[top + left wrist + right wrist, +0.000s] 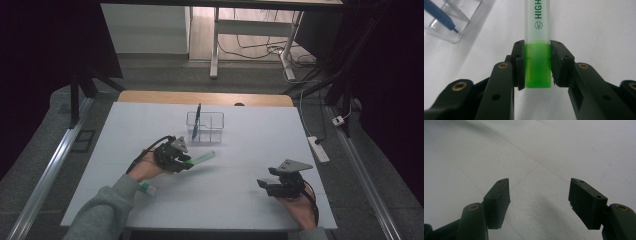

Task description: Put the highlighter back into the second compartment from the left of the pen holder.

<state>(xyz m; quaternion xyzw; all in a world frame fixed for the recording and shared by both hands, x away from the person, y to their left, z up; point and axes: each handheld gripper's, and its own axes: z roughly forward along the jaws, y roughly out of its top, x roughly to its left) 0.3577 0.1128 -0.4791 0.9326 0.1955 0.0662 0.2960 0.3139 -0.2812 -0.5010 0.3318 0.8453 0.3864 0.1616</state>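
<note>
A green highlighter (537,45) with a pale translucent barrel is clamped by its green end between the pads of my left gripper (537,63). In the high view that left gripper (186,162) hovers left of centre over the white table, and the highlighter (202,158) sticks out to the right. Just behind it stands a clear plastic organiser (205,126) with a blue pen (196,121) upright in it; the organiser (447,22) and blue pen (439,15) also appear at the upper left of the left gripper view. My right gripper (266,184) rests at the front right; its jaws (539,195) stand wide apart over bare table.
The white table top (250,145) has a wooden strip along its far edge. A small green-and-white object (147,188) lies by the left wrist. Beyond the table are desk legs, cables and a power strip (318,148) on the floor at the right.
</note>
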